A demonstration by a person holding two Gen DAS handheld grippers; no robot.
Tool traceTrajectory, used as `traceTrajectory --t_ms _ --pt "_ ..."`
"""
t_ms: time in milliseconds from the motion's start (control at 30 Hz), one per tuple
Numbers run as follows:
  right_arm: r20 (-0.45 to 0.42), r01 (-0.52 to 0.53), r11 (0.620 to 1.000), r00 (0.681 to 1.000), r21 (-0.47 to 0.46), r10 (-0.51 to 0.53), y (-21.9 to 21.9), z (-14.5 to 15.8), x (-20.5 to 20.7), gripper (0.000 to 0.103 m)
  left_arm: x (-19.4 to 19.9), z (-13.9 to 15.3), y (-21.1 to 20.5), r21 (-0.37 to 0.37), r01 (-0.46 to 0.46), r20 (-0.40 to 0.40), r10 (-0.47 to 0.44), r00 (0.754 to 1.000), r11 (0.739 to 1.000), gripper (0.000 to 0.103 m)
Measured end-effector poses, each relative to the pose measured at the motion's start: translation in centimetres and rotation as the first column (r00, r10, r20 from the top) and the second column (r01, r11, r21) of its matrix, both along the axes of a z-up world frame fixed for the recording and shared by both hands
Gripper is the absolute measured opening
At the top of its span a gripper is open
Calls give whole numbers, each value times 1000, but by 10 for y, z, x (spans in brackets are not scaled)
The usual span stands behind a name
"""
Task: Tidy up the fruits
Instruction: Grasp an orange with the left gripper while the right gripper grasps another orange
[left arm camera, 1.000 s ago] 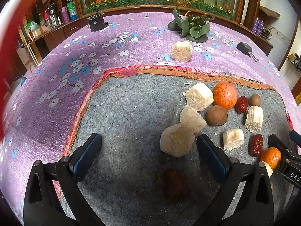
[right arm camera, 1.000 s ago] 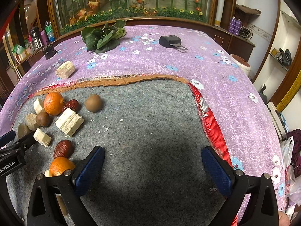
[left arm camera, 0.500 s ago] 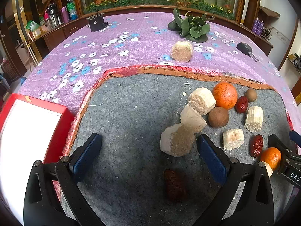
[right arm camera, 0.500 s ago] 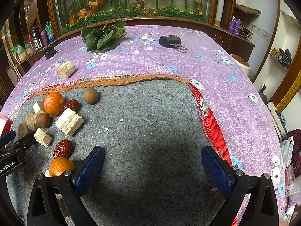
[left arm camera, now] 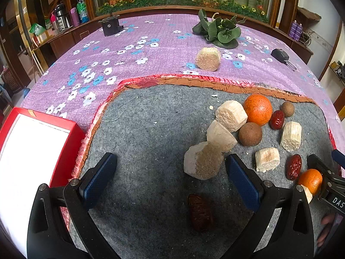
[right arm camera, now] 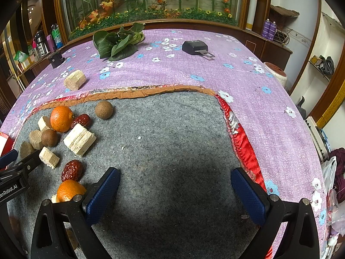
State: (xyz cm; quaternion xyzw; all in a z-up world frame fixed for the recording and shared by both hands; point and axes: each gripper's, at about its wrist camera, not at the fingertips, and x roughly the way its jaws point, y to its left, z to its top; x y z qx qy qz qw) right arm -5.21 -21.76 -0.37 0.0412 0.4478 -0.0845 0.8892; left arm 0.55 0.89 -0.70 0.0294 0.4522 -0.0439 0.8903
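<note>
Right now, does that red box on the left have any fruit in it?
Empty, as far as it shows: the red box has only a bare white inside, though the frame cuts off part. The fruit lies on the grey mat.

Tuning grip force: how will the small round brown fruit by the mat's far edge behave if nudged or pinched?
The brown fruit looks near-spherical and sits alone on the grey mat, so a nudge would probably roll it. Its dull, matte skin suggests decent grip. Being small, it is likely light; centre the open right gripper or it may squirt out.
</note>
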Motion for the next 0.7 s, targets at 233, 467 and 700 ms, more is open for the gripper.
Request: traceTrajectory --t_ms 233,467,700 --pt "-4 -52 999 999 14 52 1 2 -3 103 -20 9 11 61 73 -3 -73 997 995 103" --pt "91 -181 979 981 89 173 10 19 -28 101 -89 44 49 243 80 200 -130 971 967 103" --pt "141 -250 940 965 233 222 22 36 -28 85 -107 67 71 260 55 268 -127 955 964 103"
